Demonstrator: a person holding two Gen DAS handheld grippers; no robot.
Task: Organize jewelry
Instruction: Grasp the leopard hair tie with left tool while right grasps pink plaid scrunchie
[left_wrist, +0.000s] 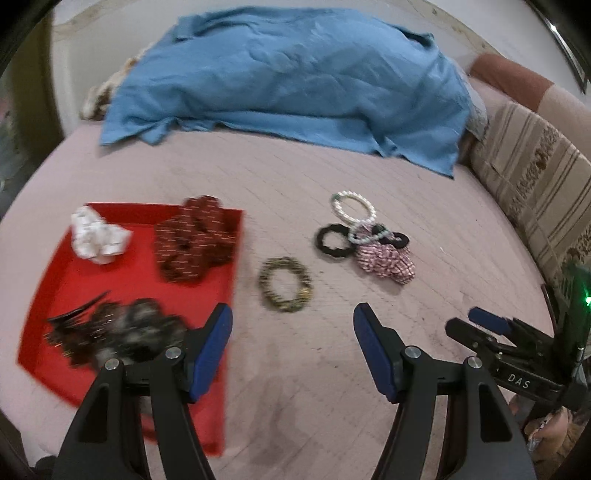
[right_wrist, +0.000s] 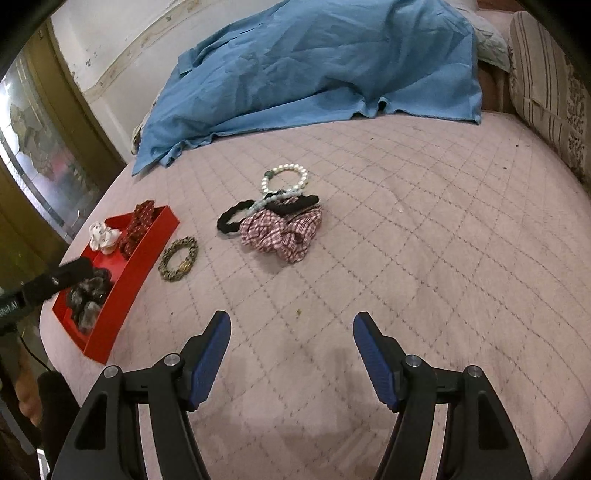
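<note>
A red tray (left_wrist: 110, 284) (right_wrist: 122, 295) lies on the left of the pink quilt, holding a white scrunchie (left_wrist: 98, 236), a dark red scrunchie (left_wrist: 195, 240) and a dark pile of hair pieces (left_wrist: 118, 332). Just right of the tray lies a gold-brown beaded bracelet (left_wrist: 285, 284) (right_wrist: 178, 259). Farther right, a black hair tie (left_wrist: 332, 242), a pearl bracelet (left_wrist: 352, 206) (right_wrist: 284, 179) and a plaid scrunchie (left_wrist: 384, 260) (right_wrist: 280, 232) are heaped together. My left gripper (left_wrist: 291, 321) hovers open just short of the beaded bracelet. My right gripper (right_wrist: 291, 328) is open over bare quilt, well short of the heap.
A rumpled blue cloth (left_wrist: 295, 81) (right_wrist: 325, 62) covers the far part of the bed. A striped cushion (left_wrist: 532, 184) (right_wrist: 550, 81) lines the right side. The wall and a window frame (right_wrist: 55, 147) stand beyond the bed's left edge.
</note>
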